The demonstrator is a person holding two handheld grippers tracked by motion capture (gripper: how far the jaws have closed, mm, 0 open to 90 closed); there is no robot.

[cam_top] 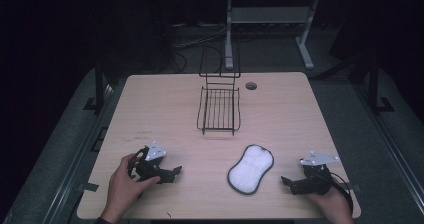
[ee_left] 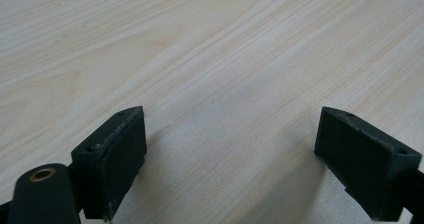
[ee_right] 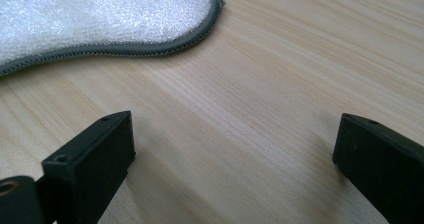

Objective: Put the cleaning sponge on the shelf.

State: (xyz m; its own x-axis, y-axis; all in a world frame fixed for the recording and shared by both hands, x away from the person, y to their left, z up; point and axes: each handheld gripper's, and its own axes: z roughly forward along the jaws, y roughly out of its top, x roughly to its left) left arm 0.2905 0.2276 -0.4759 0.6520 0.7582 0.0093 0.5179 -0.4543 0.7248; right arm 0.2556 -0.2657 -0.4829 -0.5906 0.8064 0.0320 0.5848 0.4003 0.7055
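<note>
From above, one white scrubbing pad [cam_top: 251, 169] lies near the front of a pale wood counter [cam_top: 150, 104], between the left claw [cam_top: 175, 173] and right claw [cam_top: 286, 182]; one wire rack [cam_top: 219, 108] stands behind, the room dark. Left gripper view: jaws apart over bare wood. Right gripper view: jaws apart, the pad [ee_right: 100, 19] just ahead.

room: dark | floor [cam_top: 350, 104]: grey carpet | table [cam_top: 150, 109]: light wood (cable hole) | rear: white desk frame [cam_top: 270, 19]
</note>
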